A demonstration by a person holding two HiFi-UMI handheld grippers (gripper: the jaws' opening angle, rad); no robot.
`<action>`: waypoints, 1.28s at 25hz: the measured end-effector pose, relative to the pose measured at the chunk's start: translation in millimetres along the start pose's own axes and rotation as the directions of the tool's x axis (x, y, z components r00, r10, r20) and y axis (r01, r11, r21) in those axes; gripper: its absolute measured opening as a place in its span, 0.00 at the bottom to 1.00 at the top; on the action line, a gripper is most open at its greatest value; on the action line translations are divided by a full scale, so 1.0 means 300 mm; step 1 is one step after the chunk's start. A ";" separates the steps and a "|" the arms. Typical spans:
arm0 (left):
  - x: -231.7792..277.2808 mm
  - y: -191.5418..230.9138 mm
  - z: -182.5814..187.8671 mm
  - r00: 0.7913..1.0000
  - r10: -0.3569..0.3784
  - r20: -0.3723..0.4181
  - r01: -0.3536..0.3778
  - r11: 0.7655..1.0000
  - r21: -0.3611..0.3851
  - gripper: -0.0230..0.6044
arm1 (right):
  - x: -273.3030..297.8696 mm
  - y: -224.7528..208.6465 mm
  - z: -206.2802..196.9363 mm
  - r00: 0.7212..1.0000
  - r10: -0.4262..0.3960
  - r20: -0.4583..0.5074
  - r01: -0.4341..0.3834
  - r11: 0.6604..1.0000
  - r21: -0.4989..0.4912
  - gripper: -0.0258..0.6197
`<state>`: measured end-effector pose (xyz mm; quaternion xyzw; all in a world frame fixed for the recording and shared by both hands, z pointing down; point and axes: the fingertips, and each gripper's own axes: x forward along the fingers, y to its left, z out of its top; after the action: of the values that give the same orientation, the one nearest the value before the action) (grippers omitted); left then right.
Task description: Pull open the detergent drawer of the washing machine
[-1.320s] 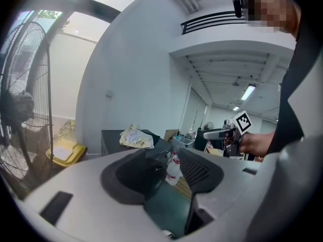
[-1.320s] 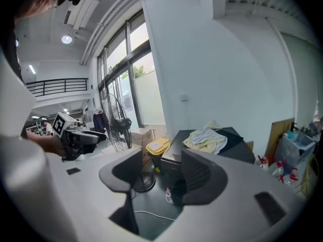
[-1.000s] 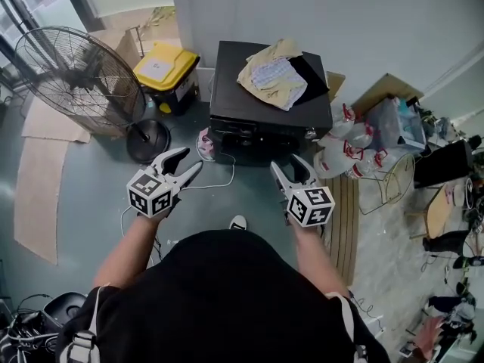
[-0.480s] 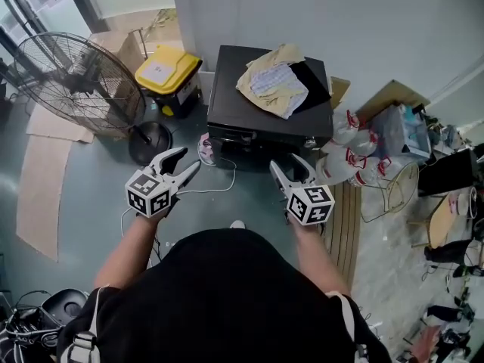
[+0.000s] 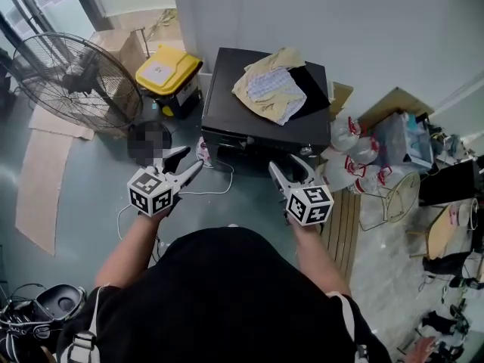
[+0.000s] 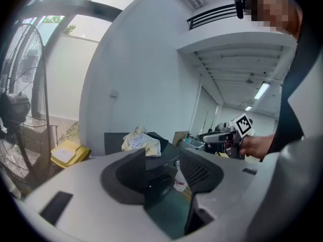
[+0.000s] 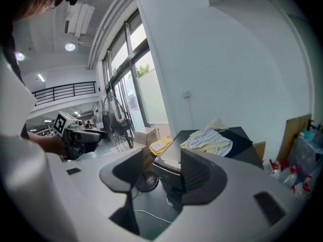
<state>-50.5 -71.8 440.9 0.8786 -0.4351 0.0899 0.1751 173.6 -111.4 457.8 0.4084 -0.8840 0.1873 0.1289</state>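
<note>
The washing machine (image 5: 227, 97) stood straight ahead, its front running crosswise. The left hand-held gripper (image 5: 190, 159) and right hand-held gripper (image 5: 287, 165) gaped empty, short of it, roughly equally near.

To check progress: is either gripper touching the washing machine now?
No, the left gripper and right gripper hang open in air, short of the washing machine.

Looks like a cluttered utility corner of a big workshop hall: black boxy washing machine (image 5: 225, 110) on bare grey-green floor (image 5: 91, 195), round wire pedestal fan (image 5: 76, 74), yellow-lidded bin (image 5: 166, 72), flattened brown cardboard sheets (image 5: 36, 184), railed mezzanine (image 7: 65, 91).
</note>
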 end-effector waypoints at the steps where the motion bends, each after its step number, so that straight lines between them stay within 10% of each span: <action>1: 0.008 -0.003 0.001 1.000 0.004 -0.002 -0.004 1.000 0.001 0.38 | 0.003 -0.008 0.001 1.000 0.005 0.001 -0.005 1.000 -0.001 0.41; 32: 0.084 0.124 0.006 1.000 -0.012 -0.018 0.012 1.000 0.009 0.38 | 0.132 -0.061 0.031 1.000 -0.008 -0.018 0.008 1.000 -0.004 0.39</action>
<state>-64.9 -112.0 455.7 0.8811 -0.4279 0.0987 0.1755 161.9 -153.1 468.6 0.4099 -0.8816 0.1886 0.1384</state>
